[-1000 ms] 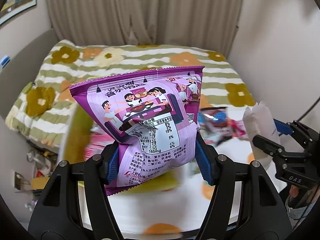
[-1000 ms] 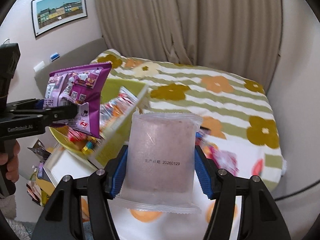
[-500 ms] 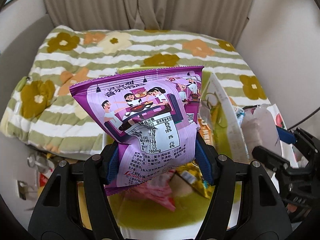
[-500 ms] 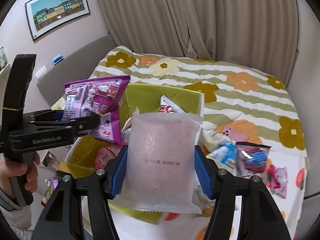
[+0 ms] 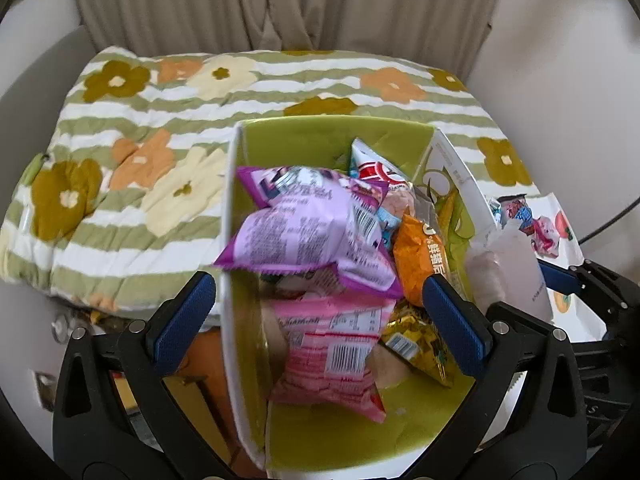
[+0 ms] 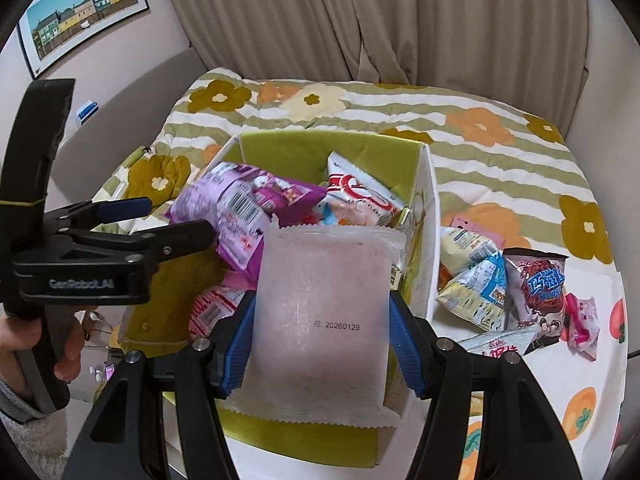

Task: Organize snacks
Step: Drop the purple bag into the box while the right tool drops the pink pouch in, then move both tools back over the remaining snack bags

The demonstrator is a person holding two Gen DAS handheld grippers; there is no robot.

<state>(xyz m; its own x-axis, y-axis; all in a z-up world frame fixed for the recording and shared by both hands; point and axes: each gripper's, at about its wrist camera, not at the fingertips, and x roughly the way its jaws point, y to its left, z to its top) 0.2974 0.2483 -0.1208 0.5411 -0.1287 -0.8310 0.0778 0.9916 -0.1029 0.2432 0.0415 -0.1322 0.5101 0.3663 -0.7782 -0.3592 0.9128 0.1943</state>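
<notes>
A green-lined white box (image 5: 332,136) (image 6: 424,184) holds several snack packs. My left gripper (image 5: 320,304) is open above the box. The purple snack bag (image 5: 308,232) (image 6: 240,208) lies loose and blurred on top of the pile, free of the fingers. My right gripper (image 6: 320,344) is shut on a frosted pale pink packet (image 6: 320,320) and holds it upright over the box's near right wall; the packet also shows at the right of the left wrist view (image 5: 508,276). The left gripper appears in the right wrist view (image 6: 152,224), beside the purple bag.
Several loose snack packs (image 6: 504,280) lie on a white fruit-print cloth (image 6: 600,360) right of the box. A flowered striped quilt (image 5: 160,120) covers the bed behind. Curtains and walls stand beyond. The box holds a pink pack (image 5: 336,352), an orange pack (image 5: 420,260) and a gold pack (image 5: 416,340).
My left gripper has opened and let go of the purple bag, which dropped into the box. Both grippers tilted down over the box. The right gripper still holds the pink packet.
</notes>
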